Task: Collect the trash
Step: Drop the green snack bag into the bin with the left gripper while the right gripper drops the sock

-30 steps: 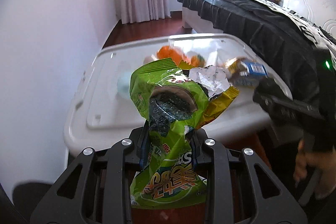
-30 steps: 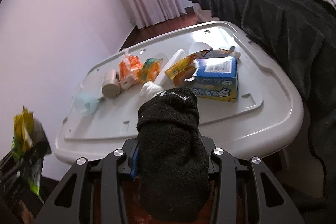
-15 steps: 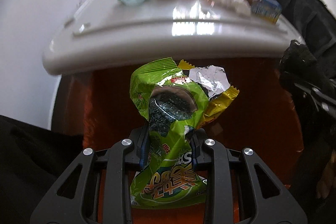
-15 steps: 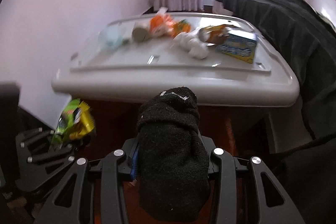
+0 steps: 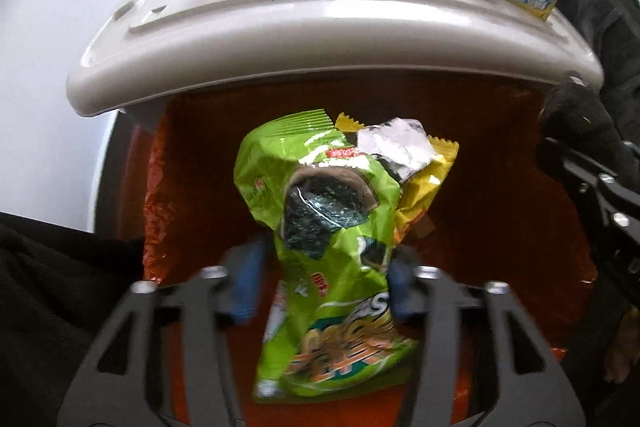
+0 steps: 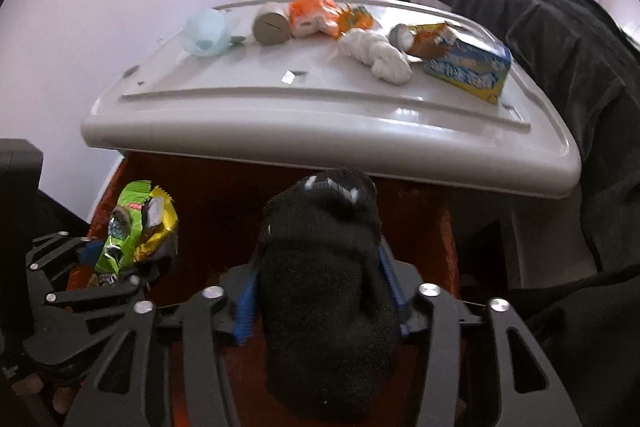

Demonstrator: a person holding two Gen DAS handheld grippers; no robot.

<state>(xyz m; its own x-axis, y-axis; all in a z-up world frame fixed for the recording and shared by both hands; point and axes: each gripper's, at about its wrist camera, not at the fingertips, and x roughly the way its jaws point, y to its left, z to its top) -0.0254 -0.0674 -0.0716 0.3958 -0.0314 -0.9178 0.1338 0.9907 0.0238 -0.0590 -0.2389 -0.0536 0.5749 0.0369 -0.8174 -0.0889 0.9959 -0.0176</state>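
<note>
My left gripper (image 5: 324, 279) stands open over the orange-lined bin (image 5: 500, 195); its jaws have parted from the green snack wrapper (image 5: 332, 227), which still sits between them with a yellow wrapper (image 5: 424, 183). The same gripper (image 6: 116, 263) and wrapper (image 6: 124, 231) show at lower left in the right wrist view. My right gripper (image 6: 320, 291) is shut on a rolled black sock (image 6: 324, 267), held just above the bin (image 6: 224, 211). The sock also shows at the right edge of the left wrist view (image 5: 576, 115).
A white lid (image 6: 320, 115) spans behind the bin and carries a pale blue cup (image 6: 204, 31), cardboard roll (image 6: 272, 25), orange wrappers (image 6: 320, 15), white crumpled tissue (image 6: 376, 53) and a blue-yellow box (image 6: 468, 67). A dark-covered bed (image 6: 540, 27) lies right, a white wall left.
Both grippers dropped from above the lid to the bin's mouth. The left jaws have spread apart, releasing their clamp on the green wrapper. The right stays shut on the sock.
</note>
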